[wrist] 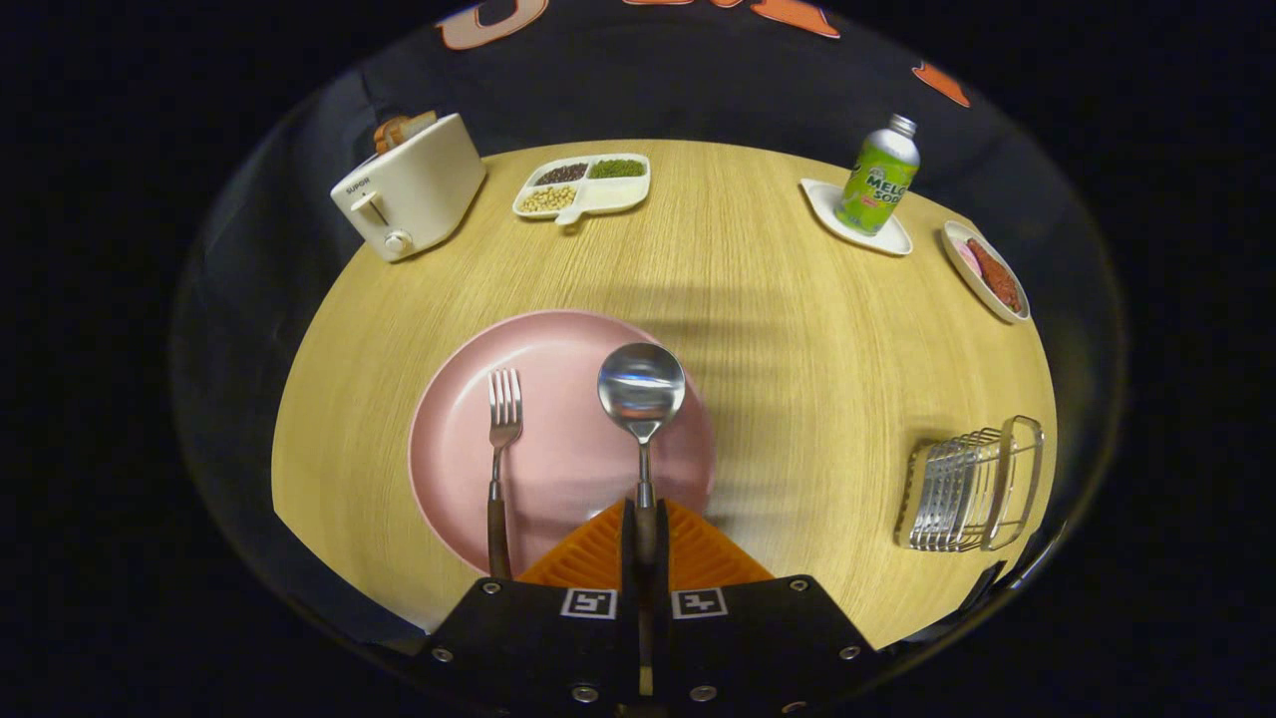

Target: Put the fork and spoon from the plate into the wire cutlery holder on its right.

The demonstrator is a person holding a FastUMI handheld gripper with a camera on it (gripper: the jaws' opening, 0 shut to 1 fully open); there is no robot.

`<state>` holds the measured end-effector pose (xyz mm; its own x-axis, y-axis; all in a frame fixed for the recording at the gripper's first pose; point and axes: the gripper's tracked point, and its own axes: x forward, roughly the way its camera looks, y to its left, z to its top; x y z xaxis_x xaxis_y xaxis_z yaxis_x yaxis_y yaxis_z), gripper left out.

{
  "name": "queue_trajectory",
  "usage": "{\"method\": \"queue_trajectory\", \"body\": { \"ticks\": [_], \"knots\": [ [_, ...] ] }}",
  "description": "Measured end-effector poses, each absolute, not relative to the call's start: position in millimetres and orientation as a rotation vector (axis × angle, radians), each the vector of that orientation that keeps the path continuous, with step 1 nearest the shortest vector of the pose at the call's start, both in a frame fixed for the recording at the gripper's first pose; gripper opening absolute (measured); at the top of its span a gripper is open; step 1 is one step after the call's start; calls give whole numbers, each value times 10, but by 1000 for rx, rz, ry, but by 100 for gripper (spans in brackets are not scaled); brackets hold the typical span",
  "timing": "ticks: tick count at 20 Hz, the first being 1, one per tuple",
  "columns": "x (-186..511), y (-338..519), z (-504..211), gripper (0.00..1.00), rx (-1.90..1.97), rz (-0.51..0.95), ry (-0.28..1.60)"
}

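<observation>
Fingers clamp spoon (bottle reads "MELON SODA").

Round light-wood table with fine straight grain, evenly lit from above, set against the booth's black cloth wall

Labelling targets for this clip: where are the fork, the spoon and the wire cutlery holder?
fork (504, 399): gripper view, on its tines.
spoon (641, 387): gripper view, on its bowl.
wire cutlery holder (962, 491): gripper view, on its wire side.

Tool-mounted fisheye, angled down over table
</observation>
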<state>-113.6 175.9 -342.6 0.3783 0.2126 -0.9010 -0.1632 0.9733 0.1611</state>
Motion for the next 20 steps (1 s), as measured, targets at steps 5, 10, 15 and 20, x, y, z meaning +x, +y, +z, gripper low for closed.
{"method": "queue_trajectory", "body": {
  "ticks": [5,10,15,20],
  "knots": [
    [-954,1177,-2960,6,66,163,1019],
    [-952,447,-2774,6,55,64,968],
    [-1110,-149,-2856,6,42,-23,1029],
    [-1324,-468,-2966,6,-9,-24,1152]
  ]
}}
